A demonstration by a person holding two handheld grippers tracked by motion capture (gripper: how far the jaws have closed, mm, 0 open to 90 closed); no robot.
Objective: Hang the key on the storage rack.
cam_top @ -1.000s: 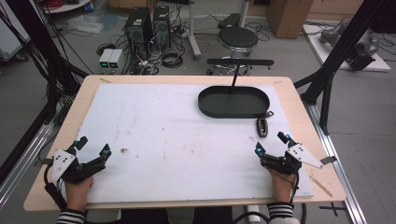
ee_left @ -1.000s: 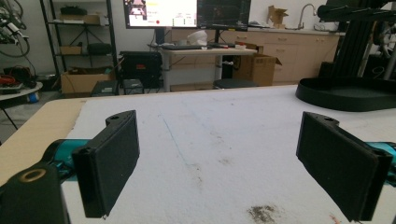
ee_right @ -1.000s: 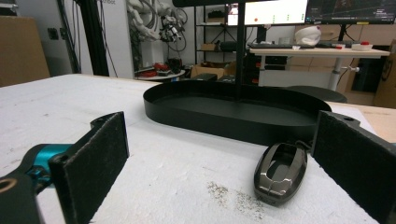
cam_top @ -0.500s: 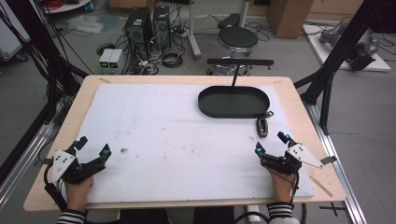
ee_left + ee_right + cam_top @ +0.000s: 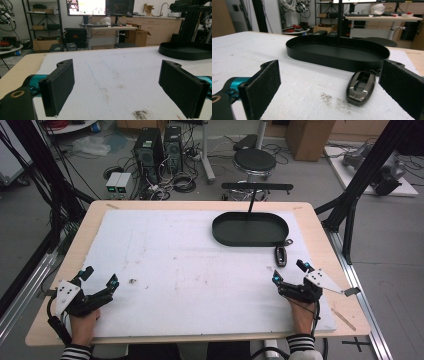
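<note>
surface [image 5: 165, 270]: we see a wide white mat on a wooden top, and we stand at its near edge with one claw at each near corner.
tray [image 5: 250, 229]: a black oval dish on the far right part of the surface, its long side running left to right, with a thin post rising from it.
left claw [image 5: 99, 279]: at the near left corner, jaws spread wide and holding nothing; in the left claw view the pads [image 5: 60, 87] stand apart over bare mat, and the tray [image 5: 186, 50] sits far off to the right.
right claw [image 5: 290, 272]: at the near right corner, jaws likewise spread and empty; in its own view the pads [image 5: 262, 85] frame the mat ahead.
key fob [image 5: 281, 255]: a small dark fob lying flat on the mat, just near the tray's near right rim, apart from it or barely so; we cannot tell if its ring touches the rim.
fob from right claw: just beyond the jaws and a little left of them in the high view; in the right claw view the fob [image 5: 360, 87] lies close ahead, right of centre, beside the right jaw.
fob long axis: runs near to far, roughly in line with the right claw's reach.
nearer hand: we judge the right one by a wide margin; the left is well apart across the surface.
next move, as we judge it: a short push forward with the right claw, shifted so the jaws straddle the fob's narrow width.
</note>
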